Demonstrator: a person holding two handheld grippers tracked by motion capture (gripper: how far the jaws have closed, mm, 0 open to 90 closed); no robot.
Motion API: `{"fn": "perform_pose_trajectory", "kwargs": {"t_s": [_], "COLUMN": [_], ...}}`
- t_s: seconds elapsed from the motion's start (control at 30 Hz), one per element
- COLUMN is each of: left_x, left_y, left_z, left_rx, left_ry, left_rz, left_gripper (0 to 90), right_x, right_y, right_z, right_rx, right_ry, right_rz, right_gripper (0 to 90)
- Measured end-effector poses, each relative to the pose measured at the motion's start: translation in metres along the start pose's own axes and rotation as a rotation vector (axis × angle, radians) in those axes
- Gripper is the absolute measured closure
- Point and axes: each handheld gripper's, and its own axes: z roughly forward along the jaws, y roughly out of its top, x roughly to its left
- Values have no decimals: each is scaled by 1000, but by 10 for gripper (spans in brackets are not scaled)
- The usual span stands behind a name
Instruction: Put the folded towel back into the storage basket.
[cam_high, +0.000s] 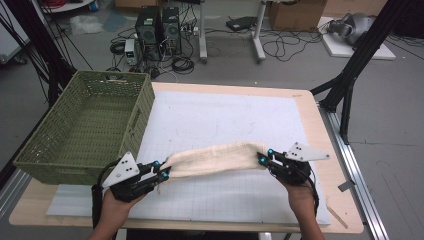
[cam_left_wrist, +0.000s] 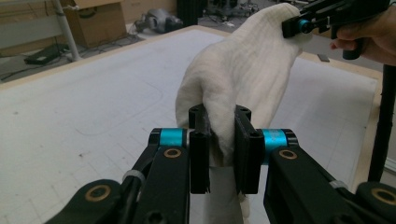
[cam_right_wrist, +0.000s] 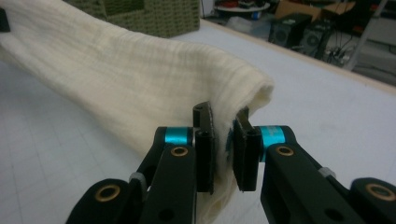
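Both my grippers, left (cam_high: 164, 172) and right (cam_high: 262, 158), clench the cloth (cam_high: 215, 157); I'd keep it taut and level toward the basket (cam_high: 87, 125).

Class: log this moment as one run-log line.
left claw: shut on cloth | right claw: shut on cloth | cloth: stretched between claws | basket: left

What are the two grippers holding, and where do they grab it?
A cream cloth. The left gripper pinches its left end and the right gripper pinches its right end, so it stretches between them.
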Motion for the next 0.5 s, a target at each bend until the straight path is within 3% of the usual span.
{"fn": "perform_pose_trajectory", "kwargs": {"t_s": [0.03,0.1,0.2,0.5], "left_x": [1,2,3,6], "left_y": [2,5,9,18], "left_z": [-2,-6,-12,-25], "left_rx": [-8,-16,-32,-68], "left_ry": [4,14,30,63], "left_rz": [-3,-2,1,8], "left_gripper": [784,784,785,785], "right_x": [-3,-3,-6,-12], "right_y": [10,14,33,66], "right_z": [6,8,20,43], "right_rx": [-21,-21,-31,-41], "right_ry": [0,4,-1,3], "right_rz": [-25,-23,-50,-71], "right_gripper": [816,816,816,816]}}
